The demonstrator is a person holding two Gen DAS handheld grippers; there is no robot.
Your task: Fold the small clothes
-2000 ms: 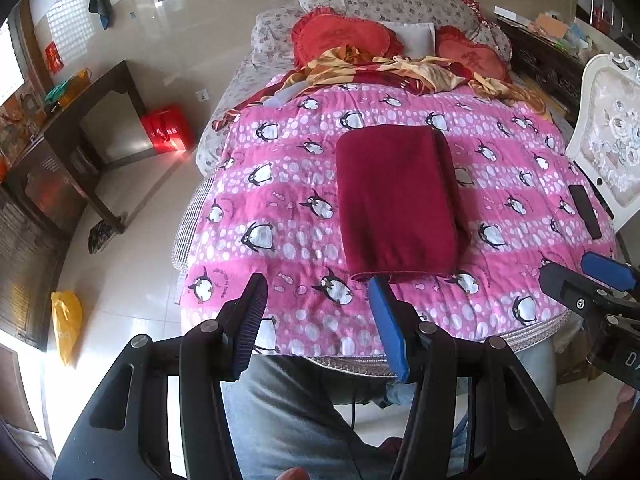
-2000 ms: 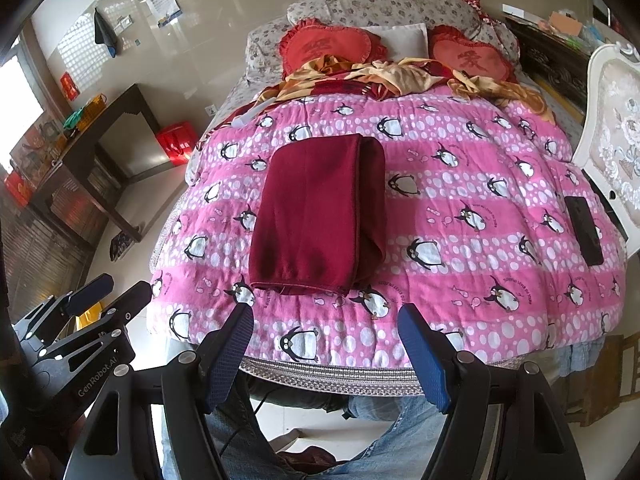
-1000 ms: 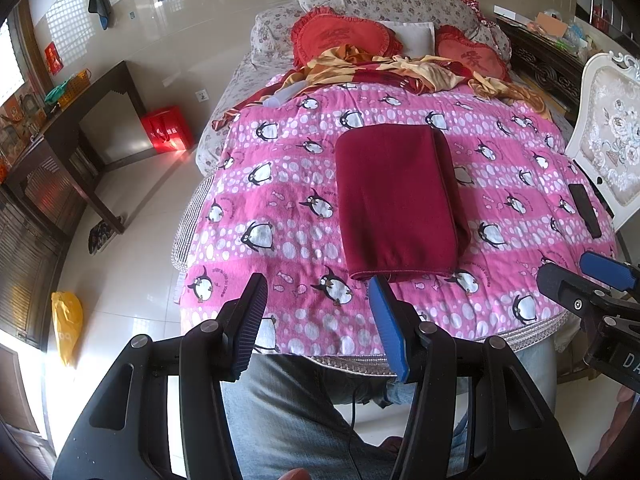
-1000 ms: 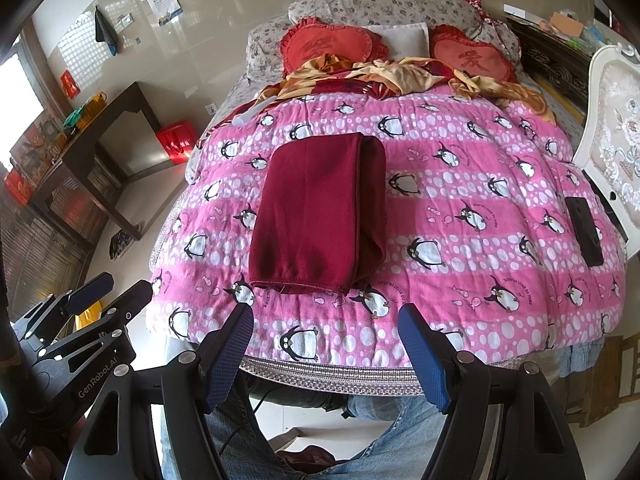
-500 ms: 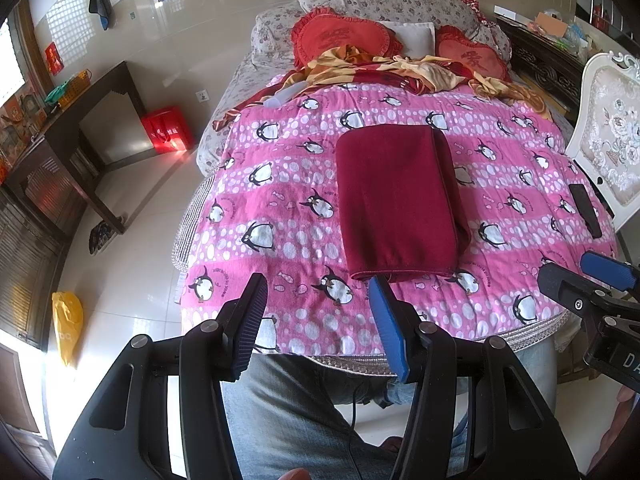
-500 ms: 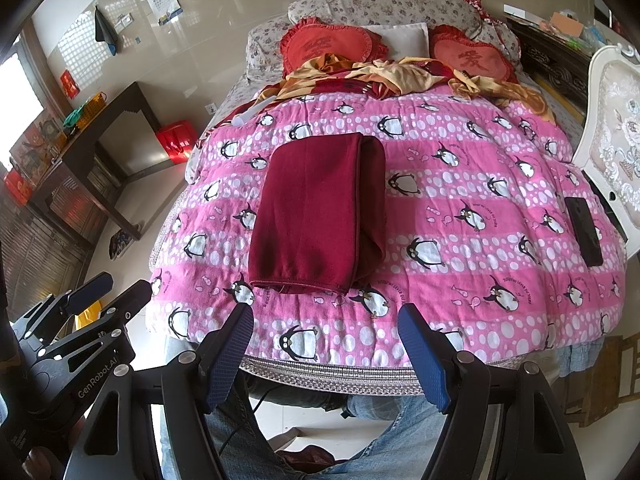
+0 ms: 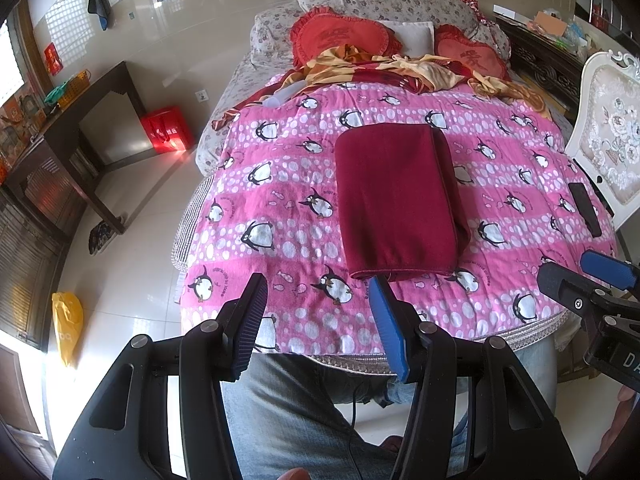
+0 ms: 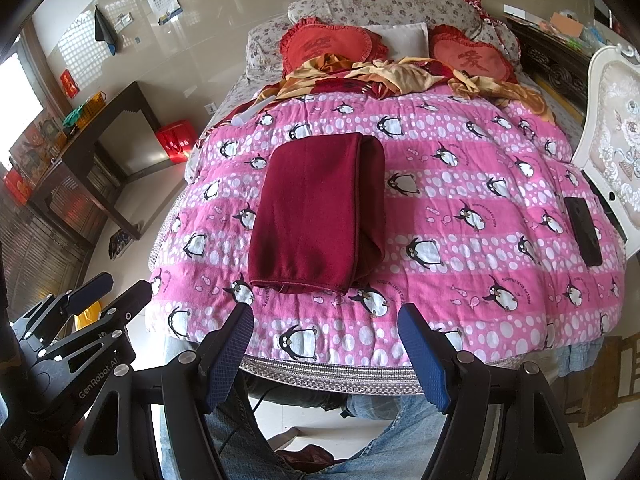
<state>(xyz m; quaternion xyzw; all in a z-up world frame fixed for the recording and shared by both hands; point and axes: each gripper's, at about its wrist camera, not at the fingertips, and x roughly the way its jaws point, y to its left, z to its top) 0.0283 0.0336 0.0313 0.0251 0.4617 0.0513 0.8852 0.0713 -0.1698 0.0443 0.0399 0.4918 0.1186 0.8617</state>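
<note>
A dark red garment lies folded into a long rectangle on the pink penguin quilt; it also shows in the right wrist view. My left gripper is open and empty, held off the bed's near edge, just short of the garment's near end. My right gripper is open and empty, also held off the near edge, below the garment. Each gripper shows at the edge of the other's view: the right one and the left one.
A black phone lies on the quilt at the right. Red heart pillows and a crumpled yellow-red cloth are at the far end. A white chair stands at right, a dark table at left. The person's jeans are below the grippers.
</note>
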